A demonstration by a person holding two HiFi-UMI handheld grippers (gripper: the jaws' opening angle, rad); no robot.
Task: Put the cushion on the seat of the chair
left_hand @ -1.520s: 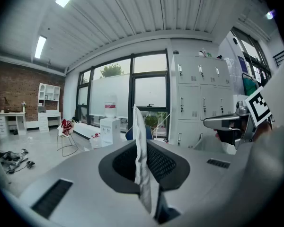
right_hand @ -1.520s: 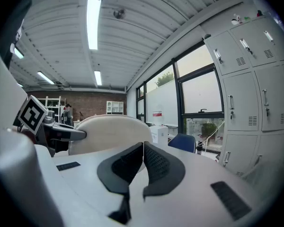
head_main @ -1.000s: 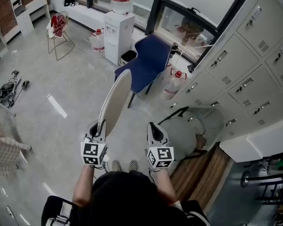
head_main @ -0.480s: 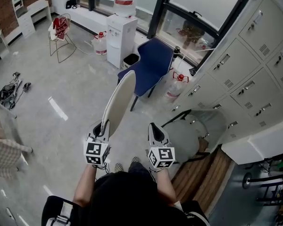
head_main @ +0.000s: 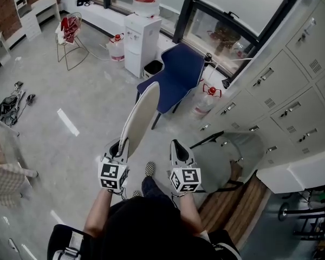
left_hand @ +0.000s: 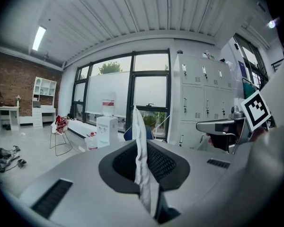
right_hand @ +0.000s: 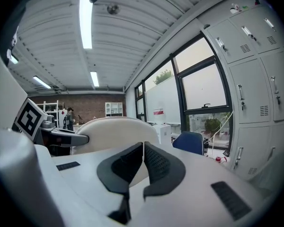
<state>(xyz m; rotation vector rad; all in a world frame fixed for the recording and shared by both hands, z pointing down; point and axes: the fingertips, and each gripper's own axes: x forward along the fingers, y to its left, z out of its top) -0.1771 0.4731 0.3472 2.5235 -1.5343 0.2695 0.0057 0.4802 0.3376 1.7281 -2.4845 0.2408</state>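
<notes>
Plainly thin, cream, round-edged cushion (head_main: 140,118)

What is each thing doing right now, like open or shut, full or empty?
cushion: standing on edge, pinched at its lower end.
left hand-held gripper: shut on the cushion.
right hand-held gripper: shut, nothing in it.
chair: seat bare, no cushion on it yet.
lockers: doors shut.
</notes>
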